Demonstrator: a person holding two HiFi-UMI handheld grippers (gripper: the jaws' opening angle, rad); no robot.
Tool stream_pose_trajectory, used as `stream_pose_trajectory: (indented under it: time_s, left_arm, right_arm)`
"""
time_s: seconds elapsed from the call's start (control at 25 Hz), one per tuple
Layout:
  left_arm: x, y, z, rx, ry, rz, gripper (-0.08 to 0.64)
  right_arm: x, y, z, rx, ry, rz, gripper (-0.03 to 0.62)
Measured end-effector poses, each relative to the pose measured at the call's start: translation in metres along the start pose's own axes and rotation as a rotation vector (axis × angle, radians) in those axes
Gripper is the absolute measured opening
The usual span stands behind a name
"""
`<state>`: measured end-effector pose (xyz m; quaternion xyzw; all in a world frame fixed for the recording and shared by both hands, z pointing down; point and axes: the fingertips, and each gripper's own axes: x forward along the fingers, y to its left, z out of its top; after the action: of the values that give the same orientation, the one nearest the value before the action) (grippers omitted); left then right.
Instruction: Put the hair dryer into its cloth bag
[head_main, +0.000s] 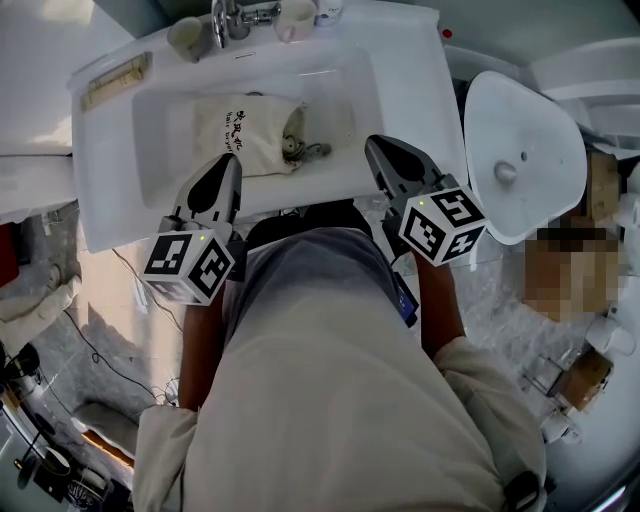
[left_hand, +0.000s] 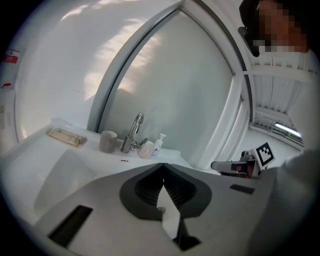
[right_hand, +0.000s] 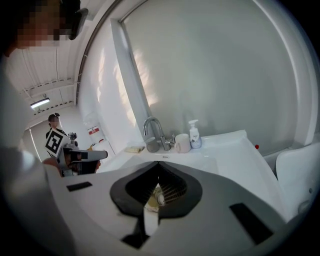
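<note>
The work area was a bathroom with smooth, glossy white walls. Seen from the head view, a white moulded sink (head_main: 400, 90) with a rectangular, round-cornered basin filled the upper part. A chrome faucet (head_main: 232, 18) stood at the back rim between a grey cup (head_main: 188, 38) and a pale cup (head_main: 293, 18). A flat, tan, oblong packet (head_main: 115, 80) lay on the rim's left corner. I logged a white plastic pump bottle (left_hand: 159, 144) just beside the faucet in the left gripper view.

The cloth bag (head_main: 245, 130) lay flat on the basin floor. It was off-white woven fabric, softly creased, with dark print on its face. The hair dryer (head_main: 293, 146) was inside it. Only a darker rounded part showed at the bag's open right end, with a thin cord trailing beside it.

The left gripper (head_main: 231, 160) hovered over the basin's near edge, clear of the bag. Its grey, tapered jaws were closed tip to tip, and I saw nothing between the ribbed black pads. The right gripper (head_main: 373, 142) hovered at the basin's near right corner, well apart from the bag. Its jaws were likewise fully closed and empty. Each gripper carried its square-patterned black and white marker cube at the rear.
</note>
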<state>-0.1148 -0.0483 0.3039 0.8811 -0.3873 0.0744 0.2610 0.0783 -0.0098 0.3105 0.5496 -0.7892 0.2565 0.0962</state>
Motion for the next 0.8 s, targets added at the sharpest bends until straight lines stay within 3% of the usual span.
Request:
stream_pose_trajectory:
  time_s: [0.4, 0.8]
  left_arm:
    - [0.002, 0.000, 0.009, 0.038, -0.004, 0.006, 0.008]
    - [0.006, -0.002, 0.003, 0.005, 0.017, -0.022, 0.008]
  right_arm:
    - [-0.002, 0.010, 0.014, -0.060, 0.000, 0.005, 0.009]
    - [-0.004, 0.013, 0.004, -0.064, 0.032, -0.015, 0.008]
